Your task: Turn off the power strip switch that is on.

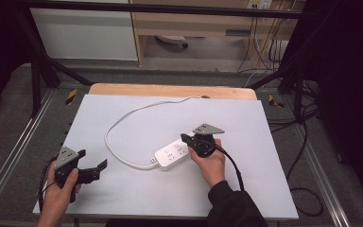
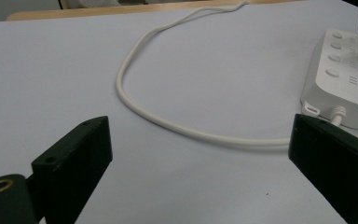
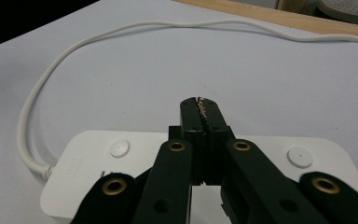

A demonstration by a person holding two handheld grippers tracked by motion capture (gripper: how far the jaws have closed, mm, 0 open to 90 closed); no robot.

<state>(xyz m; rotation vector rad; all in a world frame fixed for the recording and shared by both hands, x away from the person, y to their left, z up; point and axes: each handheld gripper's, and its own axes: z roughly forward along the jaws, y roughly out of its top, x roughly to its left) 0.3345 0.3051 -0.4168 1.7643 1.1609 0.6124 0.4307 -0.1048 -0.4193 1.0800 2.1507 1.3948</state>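
White power strip (image 1: 171, 155) (cord (image 1: 123, 120) looped) on table (image 1: 246, 189)

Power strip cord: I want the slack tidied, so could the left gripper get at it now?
Probably yes: the left gripper is open, and the white cord lies on bare table straight ahead of its jaws.

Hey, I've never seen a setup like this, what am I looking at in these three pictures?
A person sits at a table holding a handheld gripper in each hand. One picture comes from a camera overhead; the other two come from cameras riding on each gripper, looking along its black jaws. On the table lies a white power strip with its white cord looping away. The left gripper is open and holds nothing. The right gripper has its jaws closed, positioned over the power strip, gripping nothing visible.
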